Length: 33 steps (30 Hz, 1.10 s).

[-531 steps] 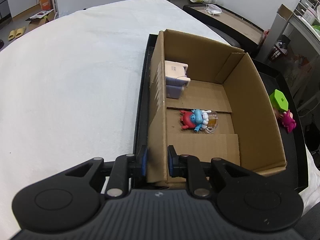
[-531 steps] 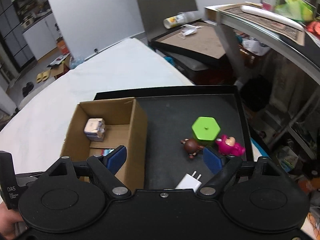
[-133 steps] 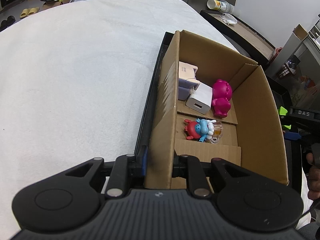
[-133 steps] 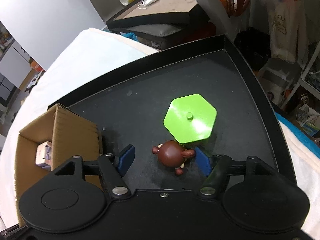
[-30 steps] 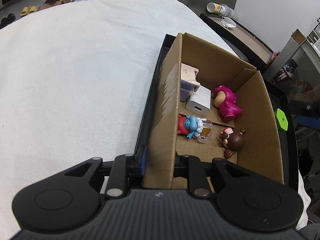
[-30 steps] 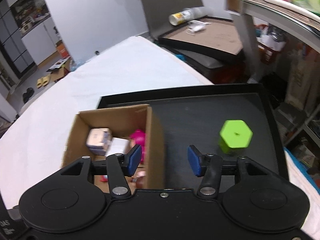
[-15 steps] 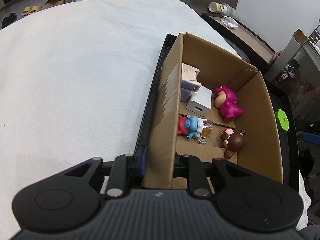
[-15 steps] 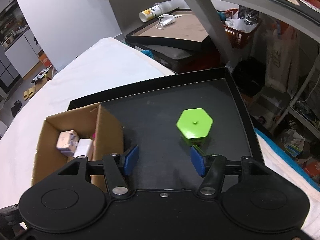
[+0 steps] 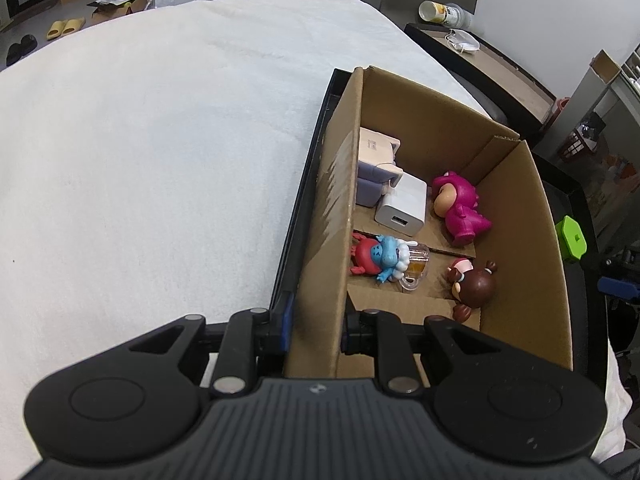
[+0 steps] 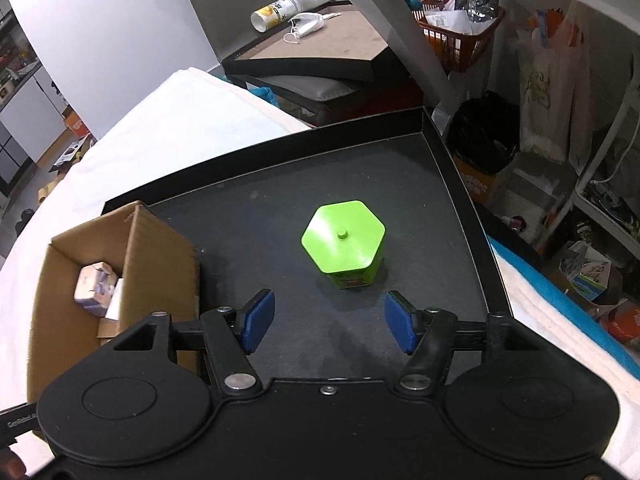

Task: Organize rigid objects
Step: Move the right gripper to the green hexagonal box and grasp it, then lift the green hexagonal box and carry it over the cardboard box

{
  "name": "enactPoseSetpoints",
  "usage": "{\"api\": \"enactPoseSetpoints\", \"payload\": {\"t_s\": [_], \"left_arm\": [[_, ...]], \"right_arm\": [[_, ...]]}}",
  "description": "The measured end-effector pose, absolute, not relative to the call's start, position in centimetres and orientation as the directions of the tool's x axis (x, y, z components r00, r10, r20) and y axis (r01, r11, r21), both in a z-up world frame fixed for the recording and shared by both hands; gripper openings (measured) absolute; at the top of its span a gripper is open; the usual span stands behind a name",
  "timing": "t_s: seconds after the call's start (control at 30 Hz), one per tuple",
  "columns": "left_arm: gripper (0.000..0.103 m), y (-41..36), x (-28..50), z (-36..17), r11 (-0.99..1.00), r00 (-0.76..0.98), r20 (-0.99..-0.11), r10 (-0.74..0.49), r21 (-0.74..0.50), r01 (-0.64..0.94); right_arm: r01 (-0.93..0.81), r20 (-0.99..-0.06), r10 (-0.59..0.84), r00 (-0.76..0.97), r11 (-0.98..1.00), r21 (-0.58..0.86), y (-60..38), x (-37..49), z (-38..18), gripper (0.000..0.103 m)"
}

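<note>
The bright green six-sided plastic box [image 10: 343, 242] sits alone on the black tray [image 10: 460, 184], just ahead of my right gripper [image 10: 326, 322], a little to the right of the middle. My right gripper has just been opening and stands spread, with nothing between its blue pads [image 10: 258, 316]. The green box stands upright, so I think I should go straight forward and down to get around its flat sides. My left gripper [image 9: 316, 322] is pinching the wall of the brown cardboard box [image 9: 516, 208], where the toys already lie.
</note>
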State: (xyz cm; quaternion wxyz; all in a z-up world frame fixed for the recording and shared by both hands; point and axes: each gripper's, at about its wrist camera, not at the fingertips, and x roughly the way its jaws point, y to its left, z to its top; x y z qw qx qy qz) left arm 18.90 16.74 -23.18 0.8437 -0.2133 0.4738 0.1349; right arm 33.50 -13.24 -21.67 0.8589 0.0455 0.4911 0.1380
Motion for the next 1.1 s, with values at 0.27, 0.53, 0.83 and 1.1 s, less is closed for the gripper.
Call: {"api": "enactPoseSetpoints", "payload": {"t_s": [0.27,0.53,0.83,1.1], "left_arm": [[0.019,17.1,19.3,-23.4,0.866,0.513,-0.858,0.027,-0.236,-0.44],[0.019,17.2,19.5,-23.5,0.872,0.511,-0.859,0.022,-0.234,-0.43],[0.019,16.8,19.7,-23.8,0.879,0.5,-0.866,0.031,-0.214,-0.425],[0.019,16.8,19.8,-23.9,0.88,0.498,-0.866,0.037,-0.208,-0.427]], "right_arm": [[-0.194,-0.835,0.278,0.475,0.958,0.209,-12.5,35.5,-23.0,0.066],[-0.13,-0.845,0.281,0.456,0.96,0.249,-11.6,37.1,-24.5,0.066],[-0.135,-0.856,0.231,0.462,0.973,0.189,-11.0,38.3,-25.7,0.066],[-0.154,-0.861,0.206,0.466,0.977,0.15,-10.5,38.8,-26.2,0.057]]}}
